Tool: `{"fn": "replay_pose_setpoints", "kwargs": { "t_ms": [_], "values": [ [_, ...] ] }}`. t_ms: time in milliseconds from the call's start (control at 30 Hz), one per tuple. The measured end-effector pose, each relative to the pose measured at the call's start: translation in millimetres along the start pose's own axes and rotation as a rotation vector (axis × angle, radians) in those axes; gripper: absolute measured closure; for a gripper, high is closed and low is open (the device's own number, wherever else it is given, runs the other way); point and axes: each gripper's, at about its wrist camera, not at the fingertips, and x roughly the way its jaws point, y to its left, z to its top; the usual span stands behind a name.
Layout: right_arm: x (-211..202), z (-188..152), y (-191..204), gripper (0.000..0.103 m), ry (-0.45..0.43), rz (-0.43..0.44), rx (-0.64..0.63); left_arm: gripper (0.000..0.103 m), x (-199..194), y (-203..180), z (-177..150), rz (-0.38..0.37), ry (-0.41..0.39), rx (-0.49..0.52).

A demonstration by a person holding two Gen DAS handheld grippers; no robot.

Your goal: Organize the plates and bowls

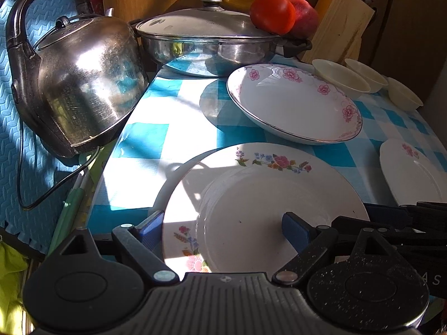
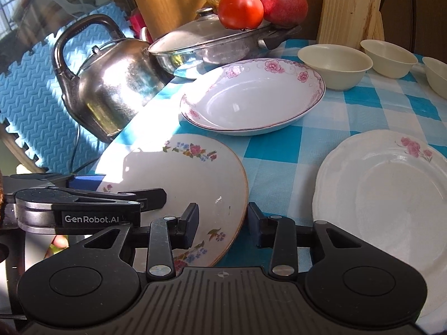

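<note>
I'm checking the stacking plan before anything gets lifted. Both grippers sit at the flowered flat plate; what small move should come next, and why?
Probably close the right gripper on the flat plate. Its open fingers already straddle the plate's right rim, and the left gripper is open around the left edge. The scalloped plate lies apart, to the right, a likely place to stack.

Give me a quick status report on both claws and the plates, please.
Both claws open: left claw and right claw each straddle the multicoloured-flower plate's rim. Deep pink-flower plate and scalloped plate untouched. Nothing blocking.
</note>
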Motion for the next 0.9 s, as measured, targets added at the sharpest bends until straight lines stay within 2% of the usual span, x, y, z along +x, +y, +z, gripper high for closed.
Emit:
{"fn": "replay_pose_setpoints", "kwargs": {
  "t_ms": [900],
  "values": [
    [-12, 0, -14, 0.059, -0.029, 0.027, 0.1, 0.02, -12, -7, -3, -0.015, -0.022, -0.005]
  ]
}}
